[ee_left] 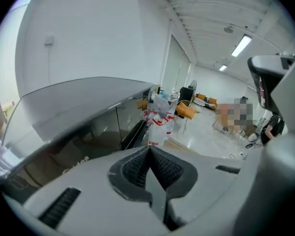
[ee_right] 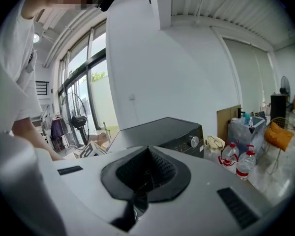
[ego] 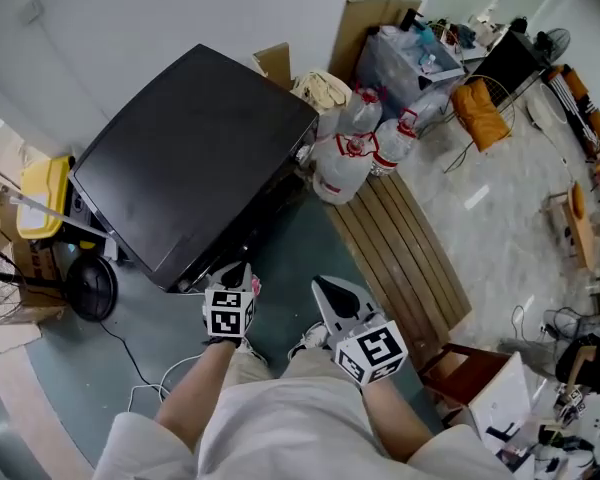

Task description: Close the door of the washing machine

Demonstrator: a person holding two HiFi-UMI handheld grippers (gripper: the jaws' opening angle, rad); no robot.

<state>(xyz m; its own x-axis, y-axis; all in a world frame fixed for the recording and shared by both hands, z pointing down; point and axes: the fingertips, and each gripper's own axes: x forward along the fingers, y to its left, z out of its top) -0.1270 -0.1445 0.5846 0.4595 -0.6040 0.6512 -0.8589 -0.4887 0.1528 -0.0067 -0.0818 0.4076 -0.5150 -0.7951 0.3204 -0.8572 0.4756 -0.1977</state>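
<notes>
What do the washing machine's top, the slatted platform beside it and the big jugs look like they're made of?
Washing machine top: probably painted metal or plastic, smooth dark surface with a dull sheen.
Slatted platform: wood, brown planks with gaps between.
Jugs: clear plastic, see-through walls with red caps.

I get a bright, even picture. Daylight comes through the tall windows point(ee_right: 83, 82) in the right gripper view; ceiling strip lights point(ee_left: 241, 45) glare in the left. Both gripper views bulge and fall to black corners. The washing machine point(ego: 195, 148) top shows a soft sheen.
</notes>
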